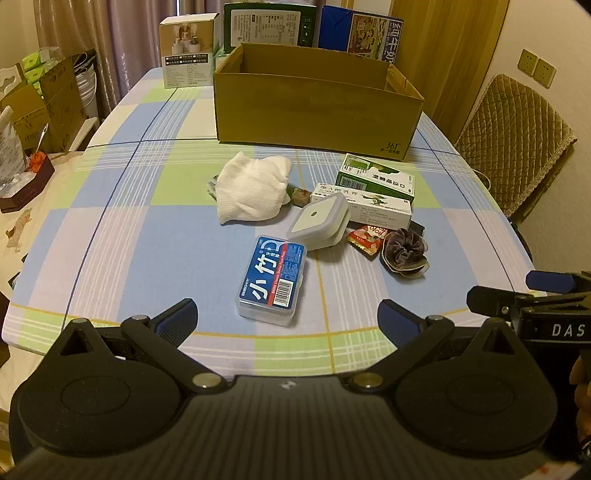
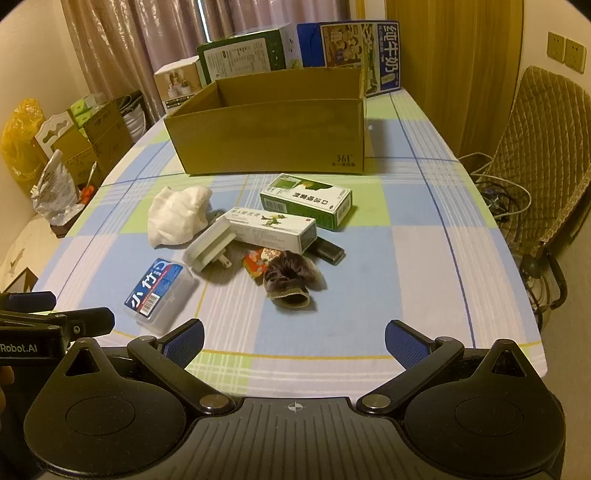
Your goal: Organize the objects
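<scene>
An open cardboard box (image 1: 317, 107) (image 2: 269, 136) stands mid-table. In front of it lie a white cloth (image 1: 251, 188) (image 2: 177, 218), a green medicine box (image 1: 375, 177) (image 2: 306, 199), a white medicine box (image 1: 380, 208) (image 2: 273, 230), a white plug adapter (image 1: 319, 221) (image 2: 210, 245), a red snack packet (image 1: 367, 236) (image 2: 256, 264), a dark scrunchie (image 1: 404, 251) (image 2: 290, 277) and a blue floss-pick case (image 1: 271, 280) (image 2: 159, 290). My left gripper (image 1: 286, 319) is open just short of the case. My right gripper (image 2: 293, 341) is open, near the table's front edge, short of the scrunchie.
Cartons (image 1: 266, 26) (image 2: 347, 51) stand behind the cardboard box at the table's far end. A padded chair (image 1: 517, 136) (image 2: 546, 155) sits to the right, with cables on the floor. Boxes and bags (image 2: 74, 147) crowd the left side. A small black object (image 2: 328, 251) lies behind the scrunchie.
</scene>
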The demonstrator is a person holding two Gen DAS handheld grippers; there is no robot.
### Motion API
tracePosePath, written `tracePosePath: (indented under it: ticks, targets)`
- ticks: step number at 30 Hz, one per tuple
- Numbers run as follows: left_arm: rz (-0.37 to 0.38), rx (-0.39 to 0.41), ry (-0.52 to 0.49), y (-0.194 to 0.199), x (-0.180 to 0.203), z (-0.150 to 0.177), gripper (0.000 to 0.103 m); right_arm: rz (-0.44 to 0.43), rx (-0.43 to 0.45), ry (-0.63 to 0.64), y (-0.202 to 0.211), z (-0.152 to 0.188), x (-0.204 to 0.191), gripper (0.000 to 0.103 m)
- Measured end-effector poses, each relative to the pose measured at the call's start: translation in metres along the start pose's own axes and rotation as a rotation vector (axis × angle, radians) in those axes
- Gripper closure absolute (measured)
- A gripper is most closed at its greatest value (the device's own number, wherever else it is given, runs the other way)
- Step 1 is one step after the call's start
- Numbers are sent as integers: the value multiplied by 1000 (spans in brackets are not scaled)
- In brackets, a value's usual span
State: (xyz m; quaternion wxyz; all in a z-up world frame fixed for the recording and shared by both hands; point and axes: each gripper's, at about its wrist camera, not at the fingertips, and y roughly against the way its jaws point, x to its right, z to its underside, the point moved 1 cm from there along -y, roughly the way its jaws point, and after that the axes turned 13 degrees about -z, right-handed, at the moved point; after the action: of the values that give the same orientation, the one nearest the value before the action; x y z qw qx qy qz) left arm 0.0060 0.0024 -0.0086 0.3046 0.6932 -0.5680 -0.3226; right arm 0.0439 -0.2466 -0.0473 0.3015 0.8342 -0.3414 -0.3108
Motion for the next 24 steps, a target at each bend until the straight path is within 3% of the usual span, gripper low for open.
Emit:
tracePosePath:
  ticks: [24]
  targets:
    - [-4, -6, 3, -1, -1, 1, 1, -7, 0, -3, -1, 2, 1, 2]
